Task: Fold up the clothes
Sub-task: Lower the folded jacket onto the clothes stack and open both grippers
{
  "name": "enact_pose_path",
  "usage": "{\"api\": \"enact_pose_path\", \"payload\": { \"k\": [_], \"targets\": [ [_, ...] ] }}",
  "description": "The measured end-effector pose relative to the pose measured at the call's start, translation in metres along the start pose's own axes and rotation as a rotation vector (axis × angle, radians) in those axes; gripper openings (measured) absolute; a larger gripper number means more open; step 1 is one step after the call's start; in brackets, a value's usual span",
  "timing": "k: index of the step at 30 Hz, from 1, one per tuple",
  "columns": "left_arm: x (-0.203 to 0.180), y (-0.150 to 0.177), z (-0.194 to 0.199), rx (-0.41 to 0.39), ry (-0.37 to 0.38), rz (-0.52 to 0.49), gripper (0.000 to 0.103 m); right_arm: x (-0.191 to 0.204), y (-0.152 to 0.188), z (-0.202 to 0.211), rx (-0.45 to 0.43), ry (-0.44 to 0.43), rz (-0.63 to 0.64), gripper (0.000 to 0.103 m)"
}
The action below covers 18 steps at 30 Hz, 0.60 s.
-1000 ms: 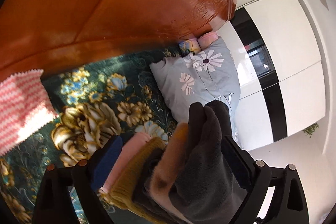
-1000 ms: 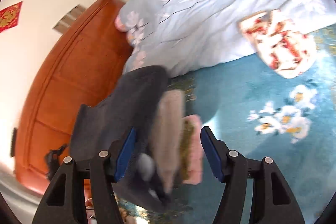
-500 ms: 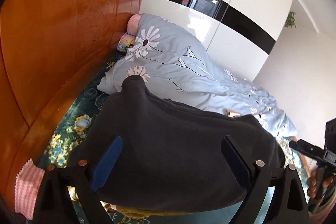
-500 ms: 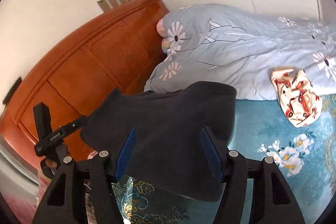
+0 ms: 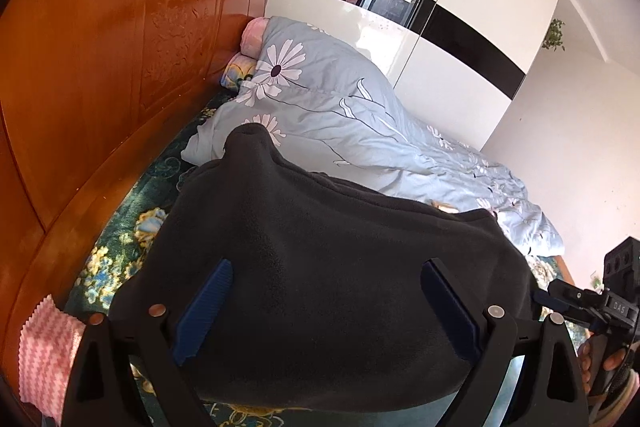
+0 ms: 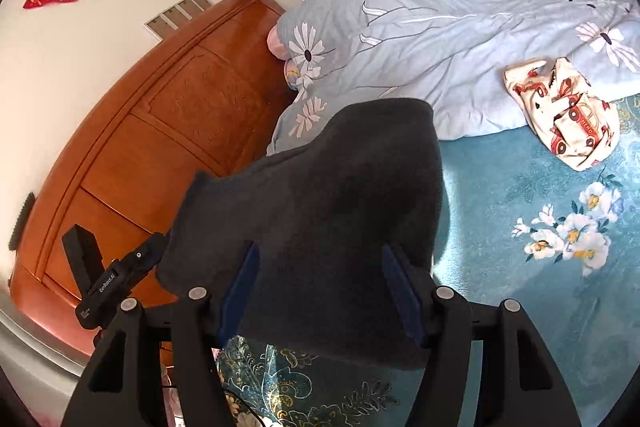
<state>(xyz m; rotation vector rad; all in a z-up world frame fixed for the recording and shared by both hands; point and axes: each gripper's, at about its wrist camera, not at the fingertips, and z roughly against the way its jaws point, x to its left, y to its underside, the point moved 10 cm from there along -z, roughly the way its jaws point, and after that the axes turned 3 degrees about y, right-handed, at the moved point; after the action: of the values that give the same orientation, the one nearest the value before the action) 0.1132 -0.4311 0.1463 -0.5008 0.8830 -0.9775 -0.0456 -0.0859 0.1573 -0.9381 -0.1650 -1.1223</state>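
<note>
here the left gripper (image 5: 324, 307) and the right gripper (image 6: 320, 291) each point forward over the bed, level with one another, with a dark grey fleece garment (image 5: 332, 287) draped across both pairs of fingers. in the left wrist view the fleece fills the gap between the blue pads (image 5: 206, 311), which stand wide apart; the cloth lies between and over them, and it is hard to tell whether the pads actually press it, so the left jaws read as spread but their hold on the cloth cannot be told. in the right wrist view the same garment (image 6: 320, 195) hangs between the blue pads (image 6: 240, 291), again wide apart, and a grip there cannot be told either. the garment is lifted above the teal flowered bedspread (image 6: 520, 211), near the carved wooden headboard (image 5: 100, 67). the person's hand (image 5: 608, 367) wraps the handle of the right tool at the lower right edge of the left view. a pale blue daisy quilt (image 6: 460, 59) is bunched along the far side of the bed, with a cream cloth printed with red cars (image 6: 568, 111) lying at its edge. a pink zigzag cloth (image 5: 44, 355) sits by the headboard.
</note>
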Motion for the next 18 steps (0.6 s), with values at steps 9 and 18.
{"api": "enact_pose_path", "payload": {
  "k": [9,18],
  "targets": [
    [-0.052,0.035,0.024,-0.046,0.056,-0.041,0.097,-0.025,0.059,0.013,-0.026,0.124,-0.028,0.066],
    [-0.069,0.092,0.014,-0.048,-0.032,0.018,0.103,-0.023,0.1,0.014,-0.042,0.242,0.08,0.074]
  ]
}}
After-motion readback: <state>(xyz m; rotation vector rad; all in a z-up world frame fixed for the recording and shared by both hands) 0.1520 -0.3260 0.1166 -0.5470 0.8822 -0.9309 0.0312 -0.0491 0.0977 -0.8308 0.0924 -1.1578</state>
